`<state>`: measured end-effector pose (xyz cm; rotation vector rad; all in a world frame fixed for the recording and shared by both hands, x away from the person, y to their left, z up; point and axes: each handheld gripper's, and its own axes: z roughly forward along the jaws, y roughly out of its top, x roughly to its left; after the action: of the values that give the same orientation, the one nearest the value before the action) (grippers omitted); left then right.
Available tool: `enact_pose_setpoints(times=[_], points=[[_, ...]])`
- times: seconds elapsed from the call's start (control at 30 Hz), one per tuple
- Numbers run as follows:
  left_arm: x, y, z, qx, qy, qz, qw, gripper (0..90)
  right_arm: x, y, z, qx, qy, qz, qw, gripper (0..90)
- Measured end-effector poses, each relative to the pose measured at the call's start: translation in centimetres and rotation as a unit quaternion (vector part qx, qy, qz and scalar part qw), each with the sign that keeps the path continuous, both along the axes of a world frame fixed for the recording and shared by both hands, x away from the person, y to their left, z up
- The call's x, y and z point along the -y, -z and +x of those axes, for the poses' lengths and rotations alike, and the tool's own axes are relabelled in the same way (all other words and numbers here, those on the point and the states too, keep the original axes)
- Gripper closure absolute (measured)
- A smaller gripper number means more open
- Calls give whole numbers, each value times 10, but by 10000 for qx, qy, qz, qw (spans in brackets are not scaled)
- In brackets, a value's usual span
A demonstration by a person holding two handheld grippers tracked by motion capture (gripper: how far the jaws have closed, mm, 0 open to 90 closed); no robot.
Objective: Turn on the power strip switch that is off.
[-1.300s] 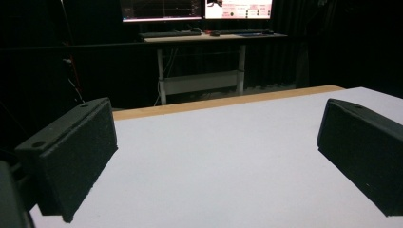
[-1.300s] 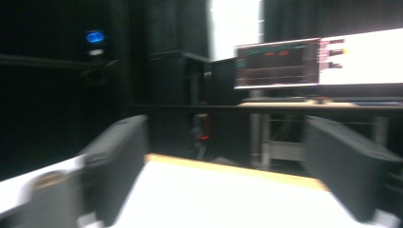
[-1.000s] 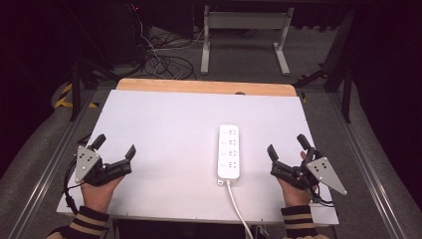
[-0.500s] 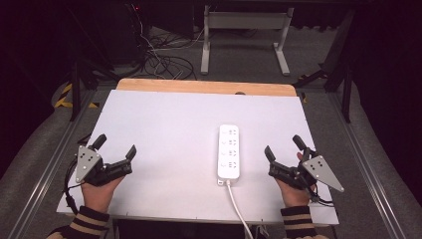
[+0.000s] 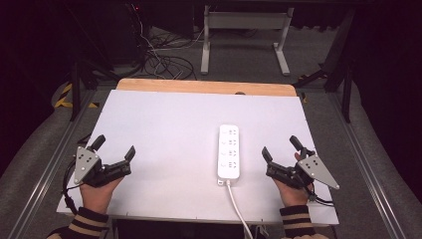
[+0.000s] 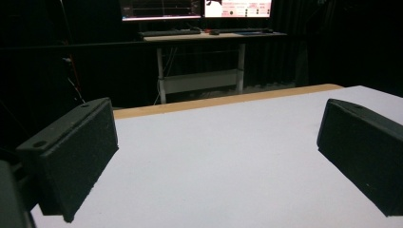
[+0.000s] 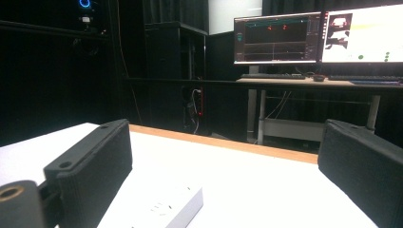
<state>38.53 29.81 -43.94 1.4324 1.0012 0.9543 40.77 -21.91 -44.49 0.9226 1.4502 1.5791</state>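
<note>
A white power strip lies lengthwise on the white table, right of centre, its cord running off the near edge. My left gripper rests near the front left corner, open, with nothing between its jaws. My right gripper sits open at the front right, a short way right of the strip. In the right gripper view the strip's end shows low between the wide-apart jaws. The left gripper looks over bare white tabletop.
A wooden strip edges the table's far side. Beyond it stand a desk frame and loose cables on the floor. Monitors sit on a desk behind. Metal rails run along both table sides.
My right gripper has shifted slightly left toward the power strip. The left gripper and the strip have stayed put.
</note>
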Motion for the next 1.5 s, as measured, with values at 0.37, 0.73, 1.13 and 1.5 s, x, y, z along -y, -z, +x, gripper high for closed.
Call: enact_pose_setpoints(times=[0.37, 0.73, 1.13, 1.5], points=[[0, 0, 0, -12, 2, -22, 10000, 3, 1, 1, 1, 0, 59, -48, 10000, 42], [1, 0, 1, -28, 7, 8, 10000, 3, 0, 2, 1, -3, 63, -66, 10000, 42], [0, -1, -3, 3, 29, 19, 10000, 3, -1, 3, 0, -34, 37, -72, 10000, 42], [1, 0, -4, 8, 42, 11, 10000, 3, -2, 6, 0, -124, 30, -156, 9998, 37]])
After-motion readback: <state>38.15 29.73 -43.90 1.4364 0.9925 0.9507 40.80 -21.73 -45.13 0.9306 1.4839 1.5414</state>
